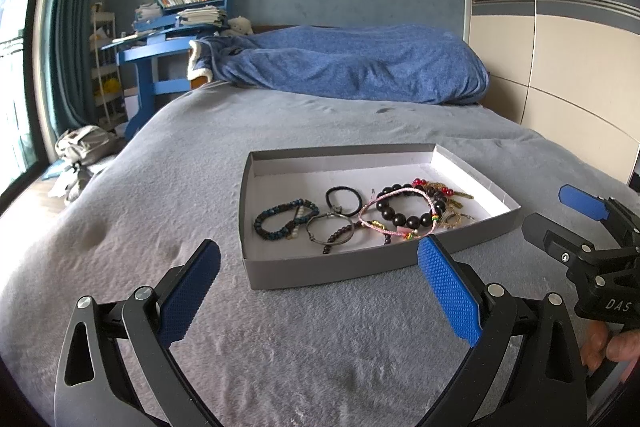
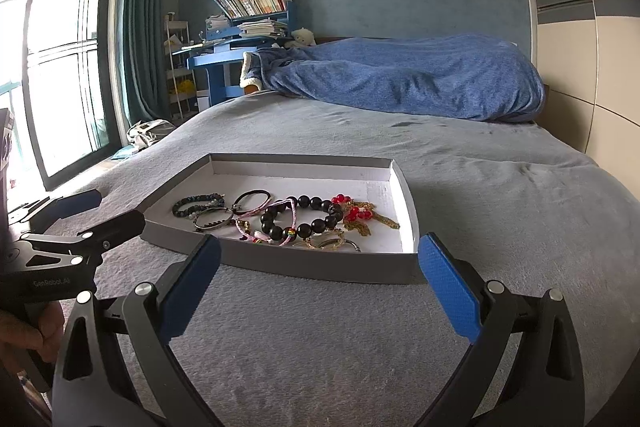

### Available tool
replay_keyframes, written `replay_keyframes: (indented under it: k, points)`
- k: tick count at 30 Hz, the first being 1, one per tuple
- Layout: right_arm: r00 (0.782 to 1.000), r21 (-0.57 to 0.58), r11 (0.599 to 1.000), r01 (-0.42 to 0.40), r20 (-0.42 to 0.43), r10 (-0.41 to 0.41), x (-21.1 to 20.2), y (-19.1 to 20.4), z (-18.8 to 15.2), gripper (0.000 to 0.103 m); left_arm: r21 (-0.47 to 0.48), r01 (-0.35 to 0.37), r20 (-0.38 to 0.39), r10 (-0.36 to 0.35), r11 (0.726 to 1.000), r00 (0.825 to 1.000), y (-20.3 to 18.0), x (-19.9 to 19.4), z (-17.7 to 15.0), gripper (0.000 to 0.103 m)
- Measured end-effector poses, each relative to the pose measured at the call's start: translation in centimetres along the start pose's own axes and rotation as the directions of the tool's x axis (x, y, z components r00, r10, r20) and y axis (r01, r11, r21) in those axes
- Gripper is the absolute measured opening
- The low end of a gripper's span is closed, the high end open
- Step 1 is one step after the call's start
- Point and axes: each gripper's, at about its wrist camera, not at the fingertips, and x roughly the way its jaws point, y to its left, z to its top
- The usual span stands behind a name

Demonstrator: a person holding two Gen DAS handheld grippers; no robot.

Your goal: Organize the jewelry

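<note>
A shallow grey cardboard tray [image 1: 320,269] [image 2: 304,269] lies on the grey bed. Inside lie several pieces: a dark teal bead bracelet [image 1: 280,217] [image 2: 196,205], a black hair tie [image 1: 343,201] [image 2: 252,199], a thin metal bangle [image 1: 330,229] [image 2: 214,218], a large black bead bracelet [image 1: 400,217] [image 2: 304,221], a pink cord bracelet [image 1: 400,195] [image 2: 276,213], and red beads with gold chain [image 1: 440,191] [image 2: 360,215]. My left gripper [image 1: 318,255] is open and empty, just short of the tray's near wall. My right gripper [image 2: 318,253] is open and empty at the tray's near wall.
The grey blanket [image 1: 280,347] covers the bed. A rolled blue duvet [image 1: 352,67] [image 2: 400,79] lies at the far end. A blue desk with books [image 1: 176,27] and a window with curtain [image 2: 68,67] stand left. A wardrobe [image 1: 560,27] stands right.
</note>
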Motion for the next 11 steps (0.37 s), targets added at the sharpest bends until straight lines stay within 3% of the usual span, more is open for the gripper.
replay_keyframes:
  k: [11]
  points:
    - [1.000, 0.000, 1.000, 0.000, -0.001, 0.000, -0.02, 0.03, 0.01, 0.097, 0.001, 0.001, 0.002, -0.001, 1.000, 1.000, -0.01, -0.05, 0.01, 0.098]
